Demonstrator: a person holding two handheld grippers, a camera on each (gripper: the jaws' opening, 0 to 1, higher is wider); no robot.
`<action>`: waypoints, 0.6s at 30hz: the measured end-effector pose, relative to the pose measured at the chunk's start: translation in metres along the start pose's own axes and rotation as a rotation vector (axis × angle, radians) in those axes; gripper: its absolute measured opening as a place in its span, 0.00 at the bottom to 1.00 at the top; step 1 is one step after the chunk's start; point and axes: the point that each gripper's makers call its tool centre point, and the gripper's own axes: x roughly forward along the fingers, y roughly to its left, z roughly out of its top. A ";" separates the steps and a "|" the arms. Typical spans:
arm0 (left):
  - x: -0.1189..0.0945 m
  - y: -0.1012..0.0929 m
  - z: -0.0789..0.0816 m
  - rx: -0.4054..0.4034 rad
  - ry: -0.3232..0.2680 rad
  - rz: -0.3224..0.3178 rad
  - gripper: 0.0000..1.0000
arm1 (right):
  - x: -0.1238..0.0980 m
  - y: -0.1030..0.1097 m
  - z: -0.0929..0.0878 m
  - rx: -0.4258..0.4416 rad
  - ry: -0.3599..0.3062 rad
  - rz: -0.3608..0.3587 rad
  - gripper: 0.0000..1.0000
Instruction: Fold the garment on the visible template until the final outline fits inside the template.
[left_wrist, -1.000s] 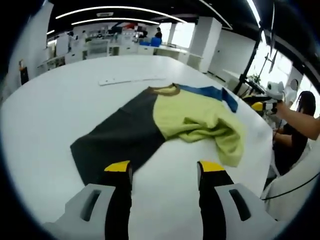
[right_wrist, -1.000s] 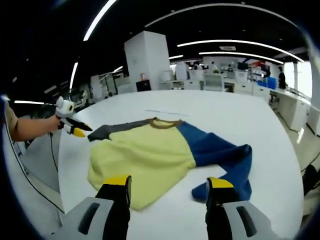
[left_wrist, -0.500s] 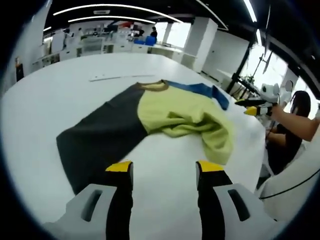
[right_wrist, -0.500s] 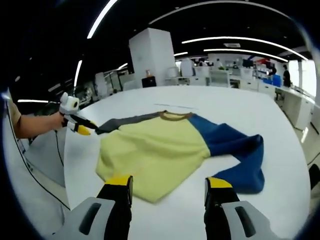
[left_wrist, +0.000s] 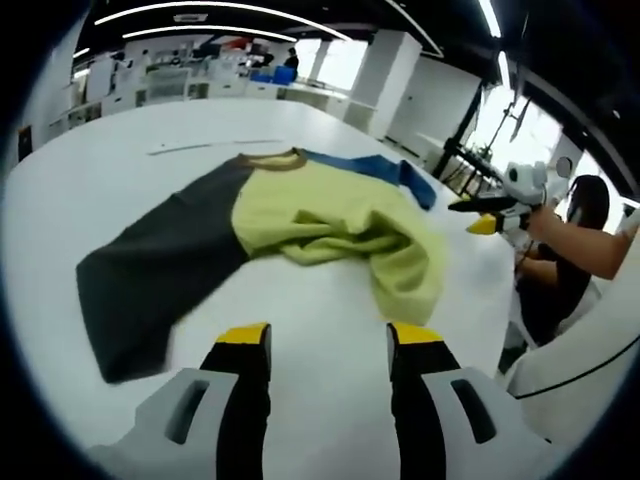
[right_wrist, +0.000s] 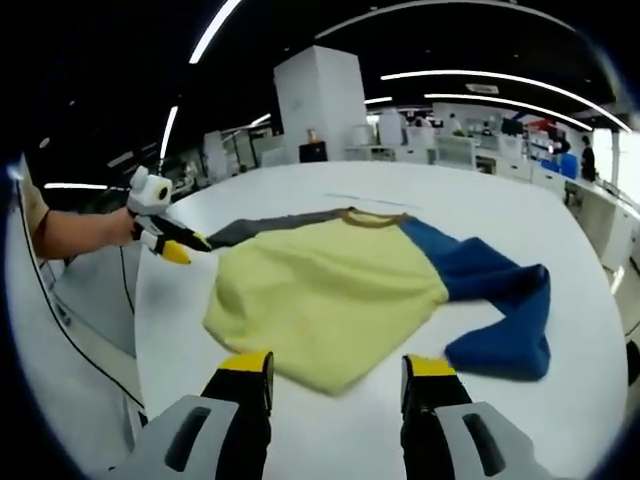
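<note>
A long-sleeved garment lies crumpled on the white table. It has a yellow-green body, a brown collar, a dark grey sleeve and a blue sleeve. The body's hem is bunched and folded over. My left gripper is open just short of the garment, with nothing between its jaws. My right gripper is open near the yellow hem. In the left gripper view, the right gripper hovers by the table edge. The right gripper view has the left gripper near the dark sleeve.
A thin pale strip lies on the table beyond the collar. A seated person holds the tools at the table's edge. Desks, chairs and a white pillar stand far behind. Cables hang by the table side.
Both views have shifted with the hands; the garment now sits lower and nearer in the right gripper view and further left in the left gripper view. Its lie on the table looks unchanged.
</note>
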 end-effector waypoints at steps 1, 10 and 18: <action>0.001 -0.002 0.000 0.001 0.002 -0.006 0.43 | 0.001 0.002 -0.002 -0.003 0.003 0.005 0.46; 0.012 -0.020 -0.006 0.013 0.021 -0.043 0.41 | 0.008 0.017 -0.019 -0.044 0.052 0.042 0.37; 0.024 -0.033 -0.010 0.019 0.040 -0.076 0.40 | 0.014 0.024 -0.027 -0.082 0.081 0.062 0.31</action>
